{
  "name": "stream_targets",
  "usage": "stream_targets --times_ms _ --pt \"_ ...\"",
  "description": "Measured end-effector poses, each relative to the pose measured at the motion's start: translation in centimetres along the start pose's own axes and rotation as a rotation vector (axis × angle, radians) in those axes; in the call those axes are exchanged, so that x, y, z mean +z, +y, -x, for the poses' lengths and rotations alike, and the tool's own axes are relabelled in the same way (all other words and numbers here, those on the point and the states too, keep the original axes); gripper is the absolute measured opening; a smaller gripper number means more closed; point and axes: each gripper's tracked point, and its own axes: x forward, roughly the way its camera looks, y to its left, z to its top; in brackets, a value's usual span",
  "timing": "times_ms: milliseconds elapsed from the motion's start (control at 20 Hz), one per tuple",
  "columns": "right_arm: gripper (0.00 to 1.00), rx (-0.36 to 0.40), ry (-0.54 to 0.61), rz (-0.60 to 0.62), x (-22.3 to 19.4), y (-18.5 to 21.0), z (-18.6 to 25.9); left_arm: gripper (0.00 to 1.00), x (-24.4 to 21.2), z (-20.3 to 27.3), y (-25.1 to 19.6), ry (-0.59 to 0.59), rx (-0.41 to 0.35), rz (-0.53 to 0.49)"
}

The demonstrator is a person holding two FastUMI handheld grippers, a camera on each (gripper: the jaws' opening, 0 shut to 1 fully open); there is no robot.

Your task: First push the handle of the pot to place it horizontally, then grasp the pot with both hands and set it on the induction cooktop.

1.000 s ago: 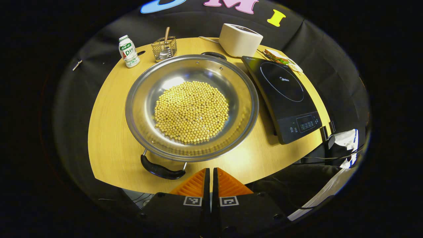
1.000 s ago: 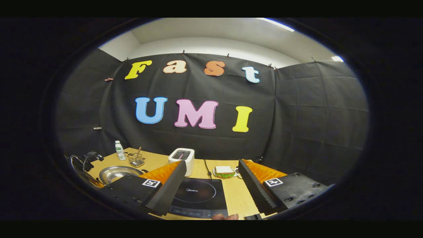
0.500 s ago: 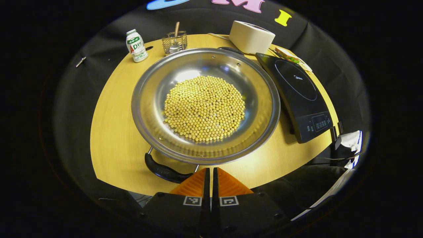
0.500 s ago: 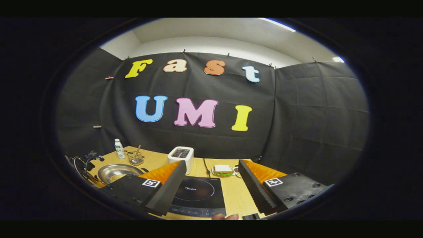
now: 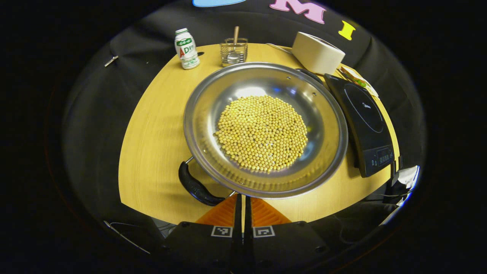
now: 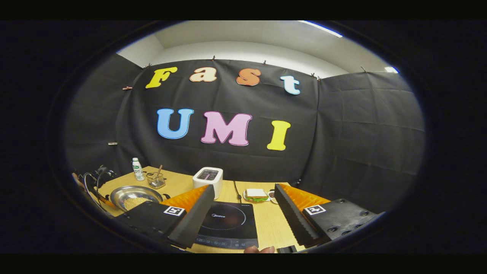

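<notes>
A wide steel pot holding soybeans sits mid-table. Its black near handle points toward the front left; the far handle lies beside the black induction cooktop on the right. My left gripper is shut, its tips just under the pot's front rim, right of the near handle. In the right gripper view my right gripper hangs open and empty above the cooktop, with the pot far to the left.
Along the back stand a small bottle, a wire basket with a spoon and a white toaster. A sandwich lies behind the cooktop. The table's front edge runs close under my left gripper.
My shut left gripper has come in against the near handle, and the pot has turned a little clockwise, its far handle swinging toward the cooktop. The right gripper has barely moved.
</notes>
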Motion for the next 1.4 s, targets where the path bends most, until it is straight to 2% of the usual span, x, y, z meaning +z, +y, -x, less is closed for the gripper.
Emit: stream_targets --times_ms 350,650,950,1200,1400 --pt "0.98 -0.002 0.017 0.019 -0.6 0.0 0.2 0.05 1.3 -0.5 4.5 -0.024 0.074 0.115" --pt "0.98 -0.005 0.036 0.043 -1.1 -0.1 0.2 0.05 2.4 -1.3 7.5 -0.053 0.090 0.238" --pt "0.98 -0.018 0.055 0.063 -1.6 -0.2 0.0 0.05 4.7 -1.8 10.2 -0.063 0.160 0.208" --pt "0.98 -0.029 0.071 0.073 -1.9 0.0 -0.5 0.05 6.7 -2.5 12.0 -0.090 0.169 0.242" --pt "0.98 -0.039 0.077 0.076 -2.1 0.5 -1.7 0.05 8.1 -3.5 13.2 -0.090 0.196 0.222"
